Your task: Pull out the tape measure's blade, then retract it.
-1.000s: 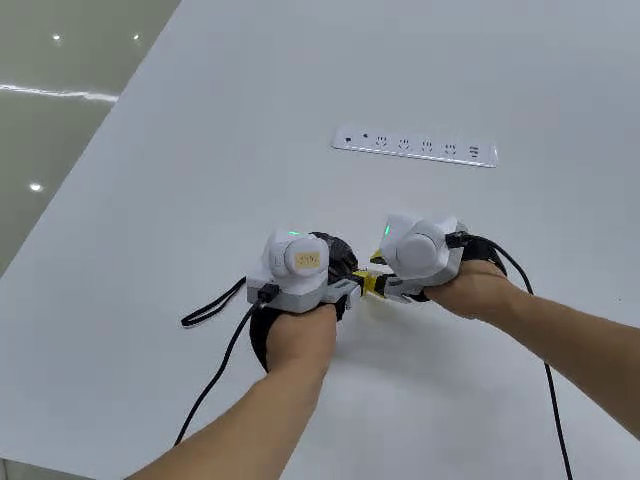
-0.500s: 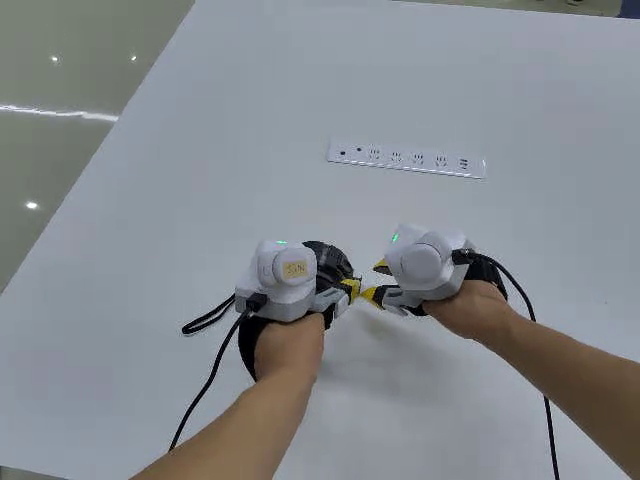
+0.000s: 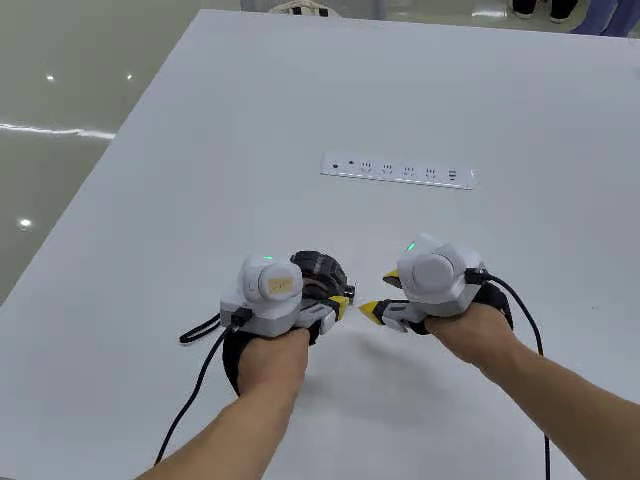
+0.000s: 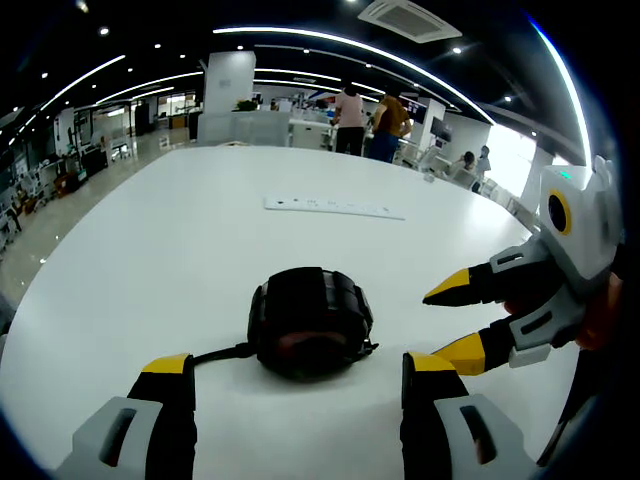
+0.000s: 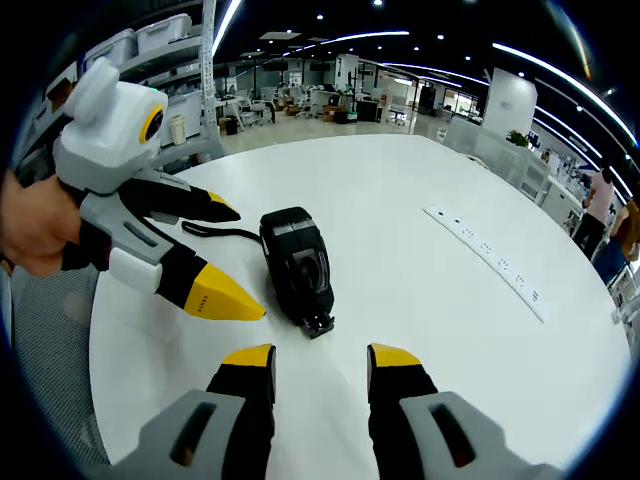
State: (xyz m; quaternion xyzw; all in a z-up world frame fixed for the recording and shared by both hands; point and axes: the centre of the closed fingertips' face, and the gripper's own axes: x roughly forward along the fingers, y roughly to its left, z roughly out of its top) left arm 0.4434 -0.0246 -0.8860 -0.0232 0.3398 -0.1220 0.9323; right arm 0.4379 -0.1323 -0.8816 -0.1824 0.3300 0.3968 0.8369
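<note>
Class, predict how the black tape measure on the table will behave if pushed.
The tape measure looks squat and blocky, so it would probably slide, not roll. Its ribbed casing likely grips well. Its strap would probably trail limply.

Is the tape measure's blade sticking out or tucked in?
Tucked in: the tape measure has just its hook at the mouth, no blade beyond.

The tape measure (image 5: 298,262) is seen as black all over, with a black strap (image 3: 200,328). The counter (image 3: 250,150) is plain white, and the power strip (image 3: 396,170) is white with small dark sockets. The left gripper (image 4: 300,365) and the right gripper (image 5: 322,355) are coloured alike: white bodies, grey and black jaws with yellow tips, a small green light. A yellow label (image 3: 281,285) is carried by the left one. The cables (image 3: 200,385) are black
</note>
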